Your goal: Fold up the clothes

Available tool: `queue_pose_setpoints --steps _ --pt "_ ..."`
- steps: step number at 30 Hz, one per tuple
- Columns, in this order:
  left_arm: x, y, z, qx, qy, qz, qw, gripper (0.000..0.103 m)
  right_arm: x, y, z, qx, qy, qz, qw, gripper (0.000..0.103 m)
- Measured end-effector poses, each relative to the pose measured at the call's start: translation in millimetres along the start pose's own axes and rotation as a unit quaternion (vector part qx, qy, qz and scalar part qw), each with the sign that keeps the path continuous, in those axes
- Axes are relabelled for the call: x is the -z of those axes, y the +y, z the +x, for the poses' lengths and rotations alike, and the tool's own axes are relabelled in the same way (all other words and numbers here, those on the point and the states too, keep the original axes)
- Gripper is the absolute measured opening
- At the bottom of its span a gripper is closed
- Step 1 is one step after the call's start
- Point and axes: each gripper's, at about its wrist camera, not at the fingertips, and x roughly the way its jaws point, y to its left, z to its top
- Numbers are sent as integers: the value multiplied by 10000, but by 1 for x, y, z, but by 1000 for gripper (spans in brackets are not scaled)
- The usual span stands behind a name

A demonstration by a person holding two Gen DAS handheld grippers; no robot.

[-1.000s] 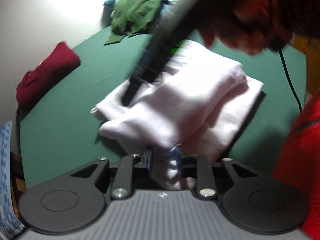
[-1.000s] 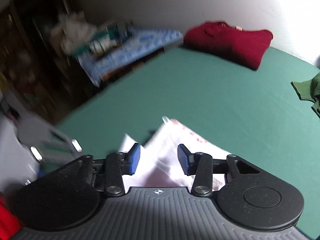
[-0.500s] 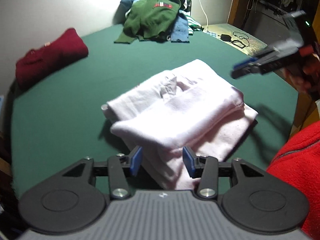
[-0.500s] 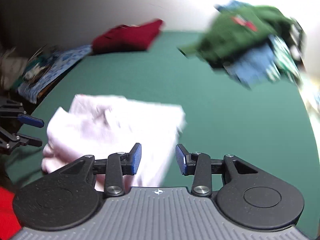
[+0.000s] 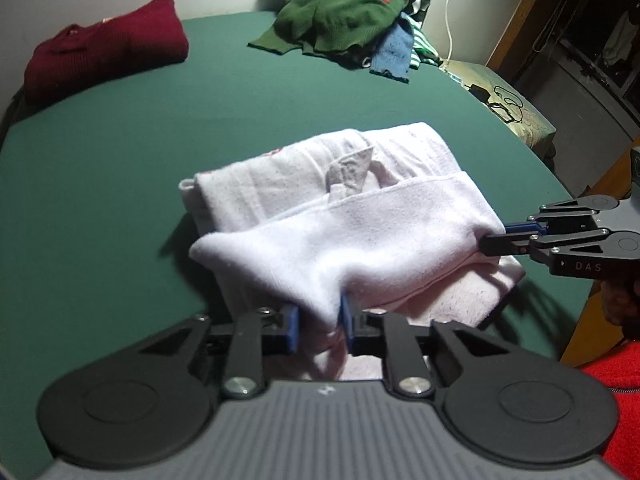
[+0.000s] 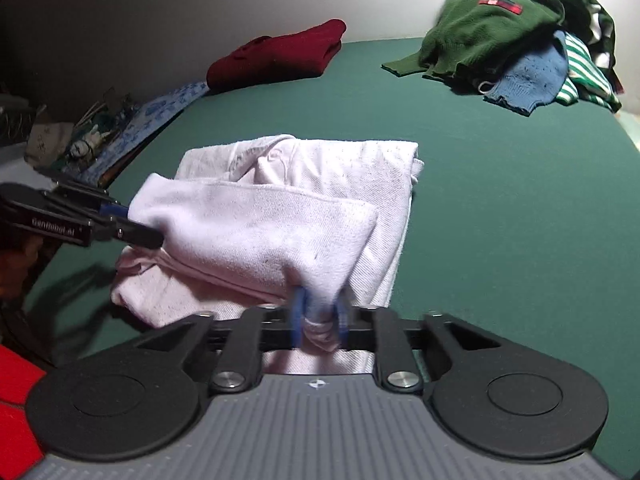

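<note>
- The white garment (image 5: 320,216) lies partly folded on the green bench (image 5: 120,152), with its upper layer lifted at two corners.
- The left gripper (image 5: 319,325) is clamped narrow on the near corner of that layer; the cloth hides the inner faces of the blue pads.
- The right gripper (image 6: 318,320) pinches the opposite corner, the fabric bunched between its pads and the tips blurred.
- The lower edge of the garment is cut off behind each gripper body.
- A folded maroon sweater (image 5: 108,48) sits near the wall.
- A heap topped by a green sweater (image 6: 496,20) lies well apart; the pieces underneath are only partly visible.
</note>
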Motion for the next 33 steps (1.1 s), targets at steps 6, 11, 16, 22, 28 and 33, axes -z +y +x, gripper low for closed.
queue_pose_setpoints --steps 6,11,16,22,28,33 --pt "6 -26 -6 282 -52 672 9973 11 -3 -6 -27 -115 -35 -362 9993 12" --pt "10 -20 5 25 169 740 9971 25 0 -3 -8 -91 214 -590 9980 25" --pt "-3 -9 -17 -46 -271 598 9978 67 -13 -21 -15 -463 -126 193 9987 56" --pt "-18 8 13 199 -33 -52 9998 49 -23 -46 10 -697 27 1169 9907 44" --pt "-21 -1 -2 227 -239 232 9992 4 -24 -45 3 -932 -67 1052 9901 6" --pt "-20 -14 -20 771 -280 701 9942 4 -20 -44 -16 -1320 -165 855 9874 5"
